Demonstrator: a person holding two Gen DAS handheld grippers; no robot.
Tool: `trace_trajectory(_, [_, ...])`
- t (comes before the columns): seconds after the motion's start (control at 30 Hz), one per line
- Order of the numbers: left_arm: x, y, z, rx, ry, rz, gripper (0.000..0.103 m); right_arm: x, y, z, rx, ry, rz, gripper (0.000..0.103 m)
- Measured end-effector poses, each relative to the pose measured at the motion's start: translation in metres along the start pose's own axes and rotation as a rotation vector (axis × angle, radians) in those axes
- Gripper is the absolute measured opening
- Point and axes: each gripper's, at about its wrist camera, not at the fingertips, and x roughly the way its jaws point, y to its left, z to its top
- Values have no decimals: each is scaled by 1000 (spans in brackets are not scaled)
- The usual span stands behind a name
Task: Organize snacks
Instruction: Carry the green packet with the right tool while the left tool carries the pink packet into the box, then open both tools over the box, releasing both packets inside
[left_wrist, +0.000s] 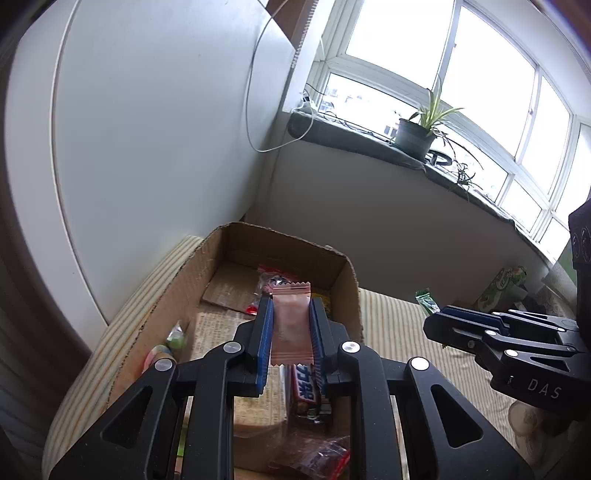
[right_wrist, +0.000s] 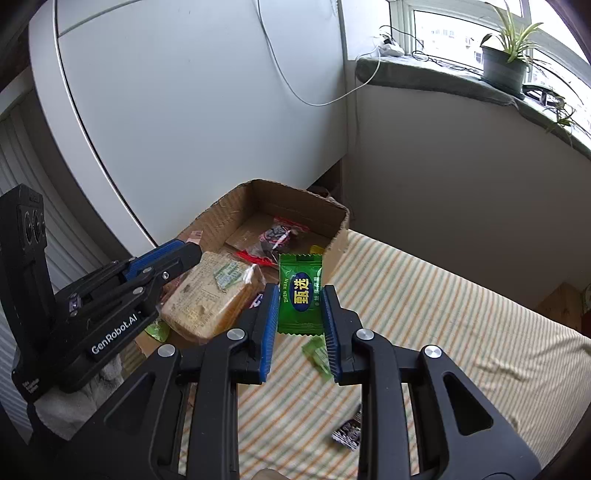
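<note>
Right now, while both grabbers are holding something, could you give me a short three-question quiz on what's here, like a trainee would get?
1. True or false: the left gripper holds a green packet.
2. The right gripper holds its green packet: A) inside the cardboard box B) just short of it
3. Fill in: the pink packet hangs over the ____.

Key: 1 false; 2 B; 3 box

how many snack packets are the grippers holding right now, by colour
Pink packet, in the left gripper: 1
Green packet, in the right gripper: 1
Total: 2
</note>
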Motion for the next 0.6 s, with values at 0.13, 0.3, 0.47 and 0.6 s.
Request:
trace_trajectory(0.13, [2,10,2,-30,0,12,18,22,14,13,-25,15,-9,24])
trace_trajectory(0.3, [6,17,3,-43,14,23,18,47,20,24,-17,46,0,24])
trace_trajectory(0.47, [7,20,3,-39,19,26,18,60,17,25,10,67,12,24])
trace_trajectory(0.6, [4,25,3,-56,18,28,18,64,17,24,14,76,21,25])
